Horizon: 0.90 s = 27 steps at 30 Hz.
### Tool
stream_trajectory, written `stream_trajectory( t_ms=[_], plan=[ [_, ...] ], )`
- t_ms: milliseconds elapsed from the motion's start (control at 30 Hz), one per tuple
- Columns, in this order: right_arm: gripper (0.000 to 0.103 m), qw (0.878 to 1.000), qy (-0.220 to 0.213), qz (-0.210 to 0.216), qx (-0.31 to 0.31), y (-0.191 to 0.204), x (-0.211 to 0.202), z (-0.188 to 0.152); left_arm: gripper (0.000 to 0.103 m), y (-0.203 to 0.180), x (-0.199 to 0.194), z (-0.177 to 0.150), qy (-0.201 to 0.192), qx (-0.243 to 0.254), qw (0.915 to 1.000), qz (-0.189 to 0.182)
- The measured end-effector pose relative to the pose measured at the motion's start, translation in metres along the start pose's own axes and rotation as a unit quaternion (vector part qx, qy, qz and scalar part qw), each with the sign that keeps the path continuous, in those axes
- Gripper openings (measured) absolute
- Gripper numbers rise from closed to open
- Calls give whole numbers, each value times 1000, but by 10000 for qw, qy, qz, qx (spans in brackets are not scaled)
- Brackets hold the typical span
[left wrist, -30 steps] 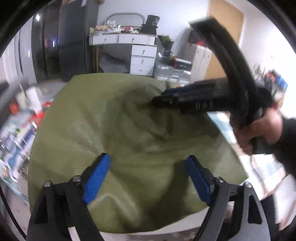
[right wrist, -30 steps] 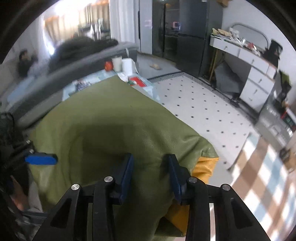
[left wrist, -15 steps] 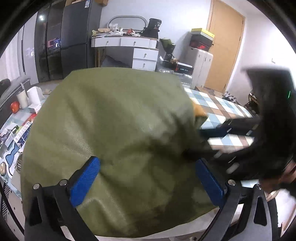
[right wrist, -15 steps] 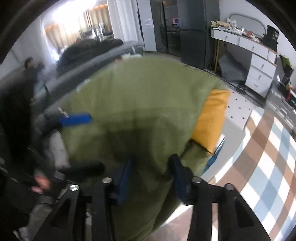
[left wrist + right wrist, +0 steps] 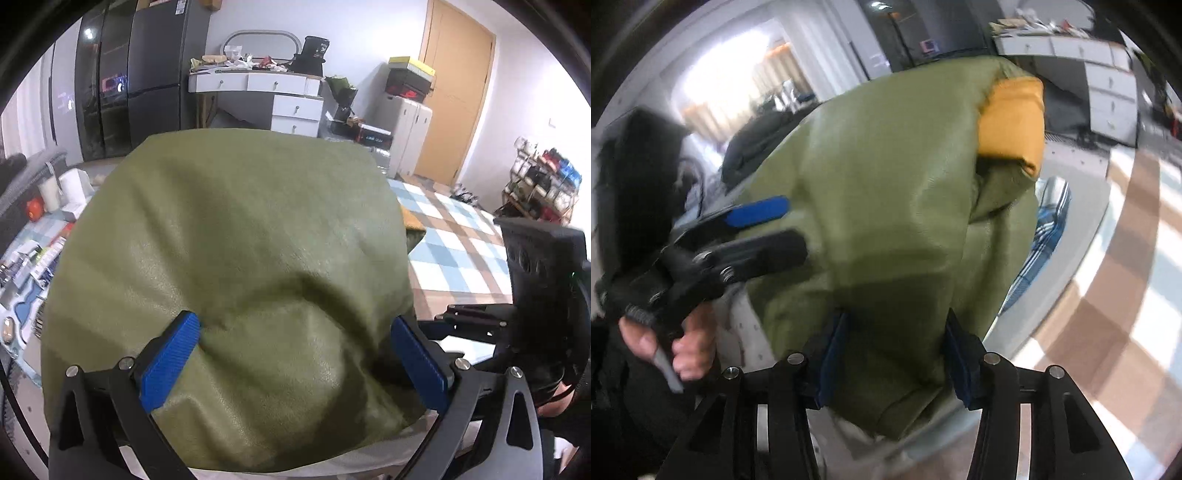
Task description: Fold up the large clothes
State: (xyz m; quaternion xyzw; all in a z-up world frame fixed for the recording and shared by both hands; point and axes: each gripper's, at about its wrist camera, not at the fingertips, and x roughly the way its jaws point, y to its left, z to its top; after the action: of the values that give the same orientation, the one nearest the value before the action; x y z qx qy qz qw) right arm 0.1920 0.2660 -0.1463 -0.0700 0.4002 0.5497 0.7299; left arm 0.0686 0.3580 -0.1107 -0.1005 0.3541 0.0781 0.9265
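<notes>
A large olive-green garment with an orange-yellow lining fills both views. My left gripper is wide open, its blue pads resting on the bunched cloth either side of a fold. My right gripper has its jaws close around a thick bunch of the green garment and holds it up. The left gripper also shows at the left of the right wrist view, against the cloth. The right gripper's black body shows at the right of the left wrist view.
A white table edge lies under the cloth. A checked rug covers the floor to the right. A low table with cups and clutter stands left. White drawers, a dark cabinet and a door are behind.
The right gripper has lifted its bunch of cloth higher and swung it, showing the orange lining. The left gripper stayed open and has settled on the cloth.
</notes>
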Motion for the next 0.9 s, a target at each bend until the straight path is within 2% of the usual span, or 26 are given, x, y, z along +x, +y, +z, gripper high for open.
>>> stream_trajectory(
  t_ms=[100, 167, 233, 267, 333, 367, 433, 500, 567, 600, 667, 767, 900],
  plan=[
    [51, 10000, -45, -15, 39, 1, -3, 1, 100, -2, 1, 2, 26, -49, 9999, 134],
    [51, 9999, -106, -46, 31, 4, -14, -5, 100, -1, -8, 3, 83, -521, 9981, 314],
    [51, 9994, -358, -6, 16, 5, -40, -13, 100, -4, -30, 3, 12, -1037, 9945, 139],
    [51, 9980, -630, -57, 16, 7, -62, -20, 100, -9, -45, 2, -168, -1120, 9935, 73],
    [51, 9954, -946, -126, -107, 13, -92, -28, 101, -31, -84, -2, -793, -875, 9921, 429],
    [52, 9927, -1157, -252, -244, 19, -111, -32, 101, -46, -102, -5, -1077, -658, 9893, 736],
    [65, 9851, -1571, -511, -468, 31, -142, -41, 101, -78, -137, -15, -1577, -285, 9783, 1310],
    [94, 9754, -2049, -622, -525, 41, -174, -53, 101, -100, -161, -27, -1880, -151, 9682, 1642],
    [103, 9662, -2442, -628, -536, 48, -199, -65, 101, -119, -183, -36, -1966, -185, 9594, 2012],
    [103, 9639, -2522, -635, -565, 53, -210, -71, 101, -129, -197, -42, -2005, -238, 9560, 2128],
    [103, 9630, -2561, -600, -589, 64, -228, -82, 101, -146, -222, -55, -2256, -260, 9525, 2032],
    [103, 9595, -2670, -620, -658, 78, -250, -94, 102, -163, -247, -64, -2405, -245, 9503, 1963],
    [103, 9457, -3075, -872, -589, 94, -283, -117, 102, -178, -265, -67, -2453, -21, 9496, 1951]
  ],
)
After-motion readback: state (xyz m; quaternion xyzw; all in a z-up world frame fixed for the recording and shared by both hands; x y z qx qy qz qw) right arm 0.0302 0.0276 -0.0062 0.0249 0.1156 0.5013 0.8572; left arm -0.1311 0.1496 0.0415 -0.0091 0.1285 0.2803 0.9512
